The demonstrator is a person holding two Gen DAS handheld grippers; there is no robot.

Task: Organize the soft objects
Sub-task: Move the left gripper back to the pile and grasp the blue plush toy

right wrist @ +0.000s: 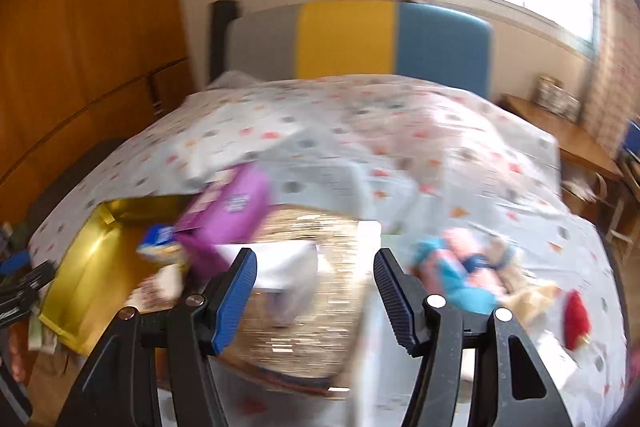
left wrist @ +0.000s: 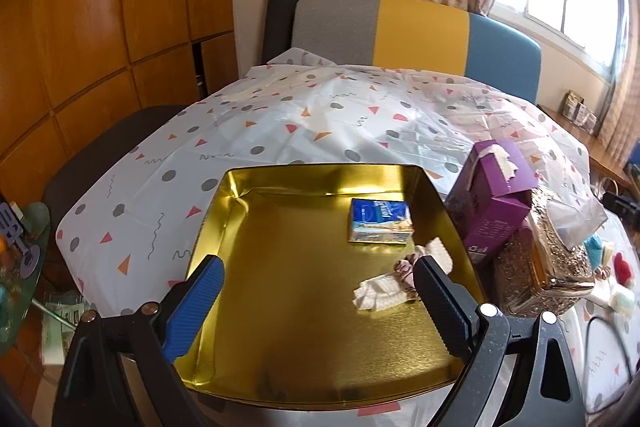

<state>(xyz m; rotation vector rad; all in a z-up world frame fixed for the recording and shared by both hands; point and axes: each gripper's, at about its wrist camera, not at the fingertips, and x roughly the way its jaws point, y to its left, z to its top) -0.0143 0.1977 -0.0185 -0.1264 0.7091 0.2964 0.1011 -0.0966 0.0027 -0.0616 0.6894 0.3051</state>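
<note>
A: From the left wrist, the left gripper (left wrist: 318, 281) stands with its jaws wide apart and nothing between the pads, over the gold tray (left wrist: 256, 307). In the tray just past the fingers lie a scrunchie (left wrist: 404, 269) on a white folded cloth (left wrist: 384, 291), then a small blue tissue pack (left wrist: 380, 226) farther in.

B: The right wrist view is blurred. The right gripper (right wrist: 316, 271) has its jaws about half open, holding nothing, over a glittery gold tissue box (right wrist: 312, 307).

A: I see that box only at the tray's right edge, with a purple carton (left wrist: 492, 203) leaning beside it.

B: Mine shows what yours barely catches: a pile of soft toys (right wrist: 468, 271) in pink, blue and cream on the worktop (right wrist: 400, 155), right of the box, and a red plush piece (right wrist: 576, 319) near it. Beyond stands a grey, yellow and blue chair back (right wrist: 344, 39).
</note>
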